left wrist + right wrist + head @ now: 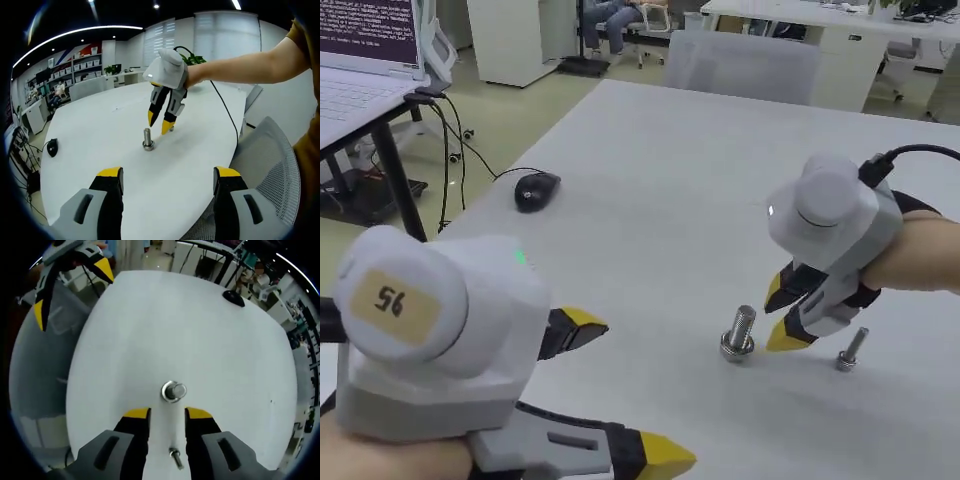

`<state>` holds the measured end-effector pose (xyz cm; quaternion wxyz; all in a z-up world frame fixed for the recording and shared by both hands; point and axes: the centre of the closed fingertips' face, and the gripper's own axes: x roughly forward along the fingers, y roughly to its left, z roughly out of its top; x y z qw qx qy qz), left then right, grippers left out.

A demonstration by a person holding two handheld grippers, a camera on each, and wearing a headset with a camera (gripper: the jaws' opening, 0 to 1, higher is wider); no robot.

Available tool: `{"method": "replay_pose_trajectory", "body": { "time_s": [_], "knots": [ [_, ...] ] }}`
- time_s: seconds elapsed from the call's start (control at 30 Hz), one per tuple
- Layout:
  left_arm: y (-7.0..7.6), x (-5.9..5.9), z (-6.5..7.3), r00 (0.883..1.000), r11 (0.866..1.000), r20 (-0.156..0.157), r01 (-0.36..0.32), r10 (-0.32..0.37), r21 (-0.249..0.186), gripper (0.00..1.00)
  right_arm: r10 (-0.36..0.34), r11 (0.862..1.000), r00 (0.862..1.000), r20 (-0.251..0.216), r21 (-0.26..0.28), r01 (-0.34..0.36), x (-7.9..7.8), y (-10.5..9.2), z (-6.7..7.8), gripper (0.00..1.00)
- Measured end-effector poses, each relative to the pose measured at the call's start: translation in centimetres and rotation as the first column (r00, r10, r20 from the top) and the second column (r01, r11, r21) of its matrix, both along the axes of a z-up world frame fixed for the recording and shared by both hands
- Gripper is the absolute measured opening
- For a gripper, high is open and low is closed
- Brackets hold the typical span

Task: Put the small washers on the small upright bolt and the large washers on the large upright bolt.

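— Nearest us, at the lower left of the head view, why do we hold the left tongs [625,390] so far back?

— We think they are parked. Their jaws are spread wide with nothing between them, clear of the work, so the other hand has room.

— And the big bolt [738,333], just right of centre?

— It stands head down on the table [650,200] with its thread pointing up, so rings can drop over it. As far as we can tell, a washer [736,349] lies round its foot.

— The right tongs [782,318] hang just beside it, on its right.

— Their tips point down, and the jaws are parted a little and empty. In the right gripper view we look straight down on the bolt's top, just ahead of the tips. We judge these tongs are free for the next washer.

— Where is the small bolt [848,350]?

— It is at the lower right, upright, just past the right tongs. We cannot tell whether it carries any washers, because it is too small.

— And farther off?

— A mouse [535,190] lies left of centre, well apart from the work.
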<state>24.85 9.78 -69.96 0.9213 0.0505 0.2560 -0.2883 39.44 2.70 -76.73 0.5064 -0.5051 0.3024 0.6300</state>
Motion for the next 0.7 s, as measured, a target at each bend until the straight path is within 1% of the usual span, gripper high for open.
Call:
{"method": "replay_pose_trajectory", "body": {
  "time_s": [0.1,0.13,0.2,0.27,0.33,0.37,0.47,0.5,0.6,0.63,0.67,0.7],
  "knots": [
    [-0.2,0.0,0.3,1.000,1.000,0.005,0.004,-0.004,0.001,0.73,-0.014,0.999,1.000,0.008,0.030,0.013,-0.3,-0.4,0.6,0.28],
    [-0.3,0.0,0.4,1.000,1.000,0.008,0.006,-0.006,0.000,0.73,-0.025,0.998,1.000,0.006,0.050,0.025,-0.5,-0.6,1.0,0.28],
    [-0.5,-0.1,0.6,1.000,1.000,0.013,0.009,-0.008,-0.010,0.73,-0.040,0.996,0.999,0.014,0.075,0.038,-0.7,-1.0,1.5,0.28],
    [-0.8,-0.1,0.7,1.000,1.000,0.016,0.012,-0.012,-0.015,0.73,-0.045,0.994,0.999,0.012,0.101,0.044,-1.1,-1.2,1.7,0.28],
    [-1.1,-0.3,0.6,1.000,1.000,0.013,0.022,-0.022,-0.013,0.72,-0.054,0.993,0.998,0.021,0.106,0.051,-1.6,-1.9,1.8,0.28],
    [-1.2,-0.4,0.5,1.000,1.000,0.007,0.024,-0.024,-0.013,0.72,-0.059,0.992,0.998,0.016,0.111,0.057,-1.9,-2.1,1.9,0.28],
    [-1.6,-0.7,0.4,1.000,0.999,0.007,0.029,-0.029,-0.022,0.72,-0.066,0.991,0.998,0.016,0.121,0.064,-2.5,-2.7,1.9,0.28],
    [-1.7,-0.7,0.5,0.999,0.999,0.008,0.032,-0.031,-0.031,0.72,-0.073,0.989,0.997,0.017,0.130,0.070,-2.7,-2.9,2.0,0.29],
    [-2.0,-0.8,0.6,0.999,0.999,0.012,0.035,-0.035,-0.041,0.72,-0.097,0.980,0.995,0.002,0.176,0.095,-3.2,-3.1,2.4,0.29],
    [-2.1,-0.8,0.7,0.999,0.998,0.018,0.039,-0.038,-0.045,0.72,-0.106,0.973,0.994,0.001,0.209,0.103,-3.3,-3.0,2.7,0.29],
    [-2.2,-0.9,0.8,0.999,0.998,0.024,0.042,-0.041,-0.052,0.72,-0.112,0.969,0.994,-0.010,0.222,0.112,-3.6,-3.0,2.9,0.29],
    [-2.3,-0.9,1.0,0.999,0.997,0.031,0.046,-0.044,-0.060,0.72,-0.110,0.962,0.994,-0.020,0.247,0.112,-3.9,-3.0,3.0,0.29]
  ]
}}
